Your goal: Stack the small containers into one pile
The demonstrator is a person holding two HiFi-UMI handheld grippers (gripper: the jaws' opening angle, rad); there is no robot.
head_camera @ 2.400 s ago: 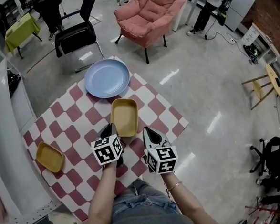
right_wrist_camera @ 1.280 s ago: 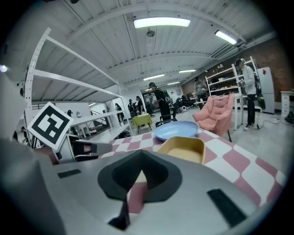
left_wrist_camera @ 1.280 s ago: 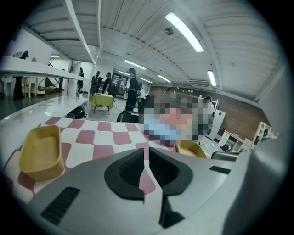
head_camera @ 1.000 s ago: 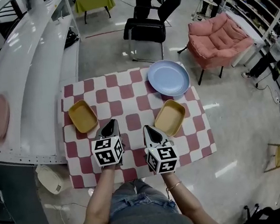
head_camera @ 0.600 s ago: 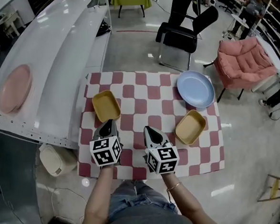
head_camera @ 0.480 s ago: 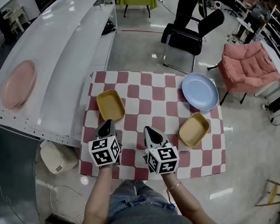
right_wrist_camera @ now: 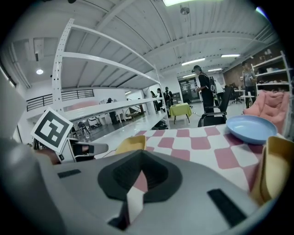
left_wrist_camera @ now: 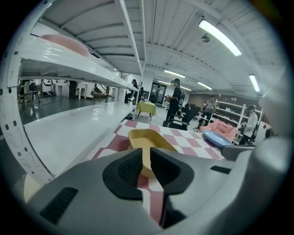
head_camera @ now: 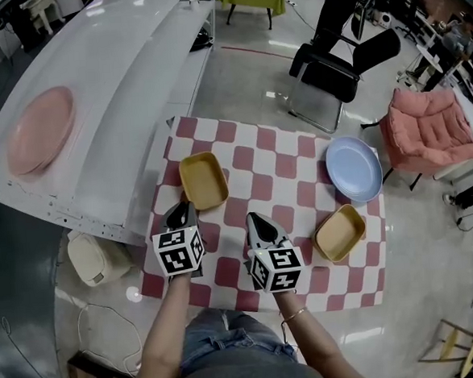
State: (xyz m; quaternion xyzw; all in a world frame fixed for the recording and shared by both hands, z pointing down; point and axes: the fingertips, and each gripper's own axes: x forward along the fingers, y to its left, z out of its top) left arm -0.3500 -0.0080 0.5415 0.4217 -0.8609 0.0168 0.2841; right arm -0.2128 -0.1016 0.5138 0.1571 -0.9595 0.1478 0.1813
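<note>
Over the last couple of seconds the person has swung round the table, and the checkered cloth [head_camera: 260, 155] now sits squarely ahead instead of at a slant. The two yellow containers appear not to have moved on the cloth; only their bearing to the grippers is different. A moment back one of them lay straight ahead between both grippers. Now the nearer yellow container [head_camera: 203, 180] lies just beyond the tips of the left gripper [head_camera: 181, 214], and the left gripper view shows it dead ahead through the slit of the jaws. The second yellow container [head_camera: 340, 232] rests well apart from it, off to the right of the right gripper [head_camera: 254, 222] and close to the blue plate [head_camera: 354, 168]. Both grippers hover low over the near edge of the cloth, as before. The left gripper's jaws stand only a narrow slit apart and hold nothing. The right gripper's jaws meet at the tips and are likewise empty. The stacking has therefore not begun, and both containers sit empty, each on its own. The turn seems to have lined the left gripper up on the nearer container, whose jaws would need to widen before they could take its rim.
</note>
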